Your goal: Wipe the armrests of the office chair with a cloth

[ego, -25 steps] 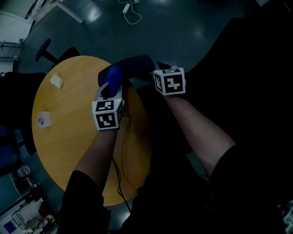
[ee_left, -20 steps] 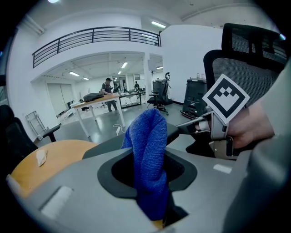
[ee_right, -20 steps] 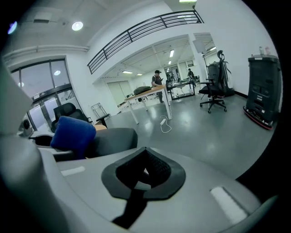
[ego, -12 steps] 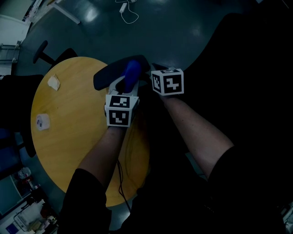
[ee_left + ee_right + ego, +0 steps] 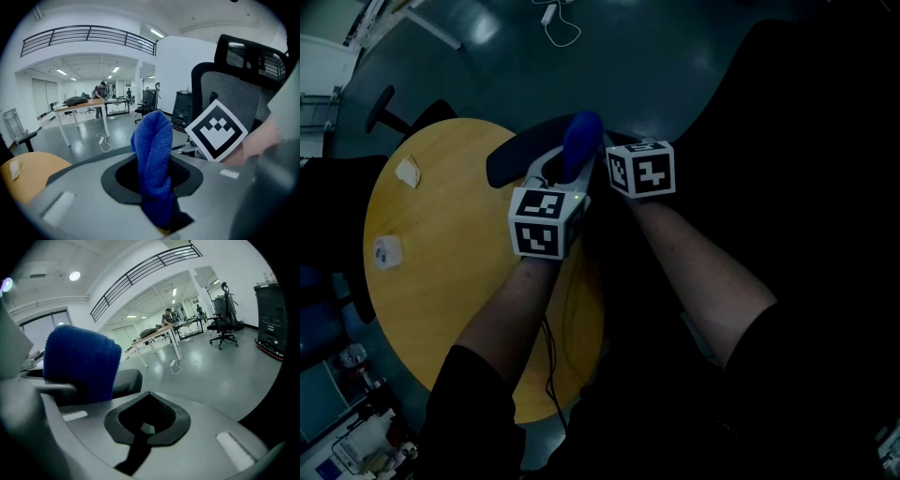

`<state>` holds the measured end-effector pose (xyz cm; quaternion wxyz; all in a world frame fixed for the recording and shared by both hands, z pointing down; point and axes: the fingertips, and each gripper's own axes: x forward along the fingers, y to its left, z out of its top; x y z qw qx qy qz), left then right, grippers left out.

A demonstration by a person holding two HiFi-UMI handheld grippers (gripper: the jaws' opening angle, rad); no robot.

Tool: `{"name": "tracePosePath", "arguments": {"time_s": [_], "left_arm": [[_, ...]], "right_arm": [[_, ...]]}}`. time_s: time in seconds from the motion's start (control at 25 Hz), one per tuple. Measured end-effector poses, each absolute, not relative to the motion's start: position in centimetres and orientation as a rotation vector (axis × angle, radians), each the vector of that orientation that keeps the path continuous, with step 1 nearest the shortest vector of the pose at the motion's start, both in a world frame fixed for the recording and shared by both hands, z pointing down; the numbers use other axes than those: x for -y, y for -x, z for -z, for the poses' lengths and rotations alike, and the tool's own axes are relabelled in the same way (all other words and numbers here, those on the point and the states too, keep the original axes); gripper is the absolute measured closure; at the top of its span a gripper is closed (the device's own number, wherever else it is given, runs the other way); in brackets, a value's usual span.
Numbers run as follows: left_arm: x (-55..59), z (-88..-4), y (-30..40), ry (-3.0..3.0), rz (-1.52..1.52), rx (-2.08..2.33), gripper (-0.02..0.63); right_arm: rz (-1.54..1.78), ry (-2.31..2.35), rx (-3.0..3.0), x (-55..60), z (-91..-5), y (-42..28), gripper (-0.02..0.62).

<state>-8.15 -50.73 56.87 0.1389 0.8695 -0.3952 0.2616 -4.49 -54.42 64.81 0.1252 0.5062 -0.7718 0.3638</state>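
Observation:
A blue cloth stands up out of my left gripper, which is shut on it. The cloth rests on the right end of the chair's dark armrest pad. In the left gripper view the cloth fills the gap between the jaws of the left gripper. My right gripper sits just to the right of the cloth, close beside the left one. Seen in its own view, the right gripper is shut with nothing held. To its left are the cloth and the armrest pad.
A round yellow table lies under my left arm, with two small pale items on it. The chair's mesh back rises at the right of the left gripper view. Another chair base stands on the grey floor.
My left gripper has slid to the right along the armrest pad with the cloth, ending next to the right gripper. The right gripper has hardly moved.

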Motion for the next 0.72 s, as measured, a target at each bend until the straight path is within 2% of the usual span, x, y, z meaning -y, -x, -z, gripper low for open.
{"name": "tracePosePath", "arguments": {"time_s": [0.36, 0.72], "left_arm": [[53.9, -52.1, 18.2, -2.469, -0.728, 1.347, 0.472], [57.4, -52.2, 27.7, -2.349, -0.882, 1.556, 0.472]], "right_arm": [[-1.046, -1.483, 2.209, 54.9, -65.0, 4.1, 0.594], [-1.033, -1.463, 2.204, 55.2, -65.2, 4.5, 0.593]]}}
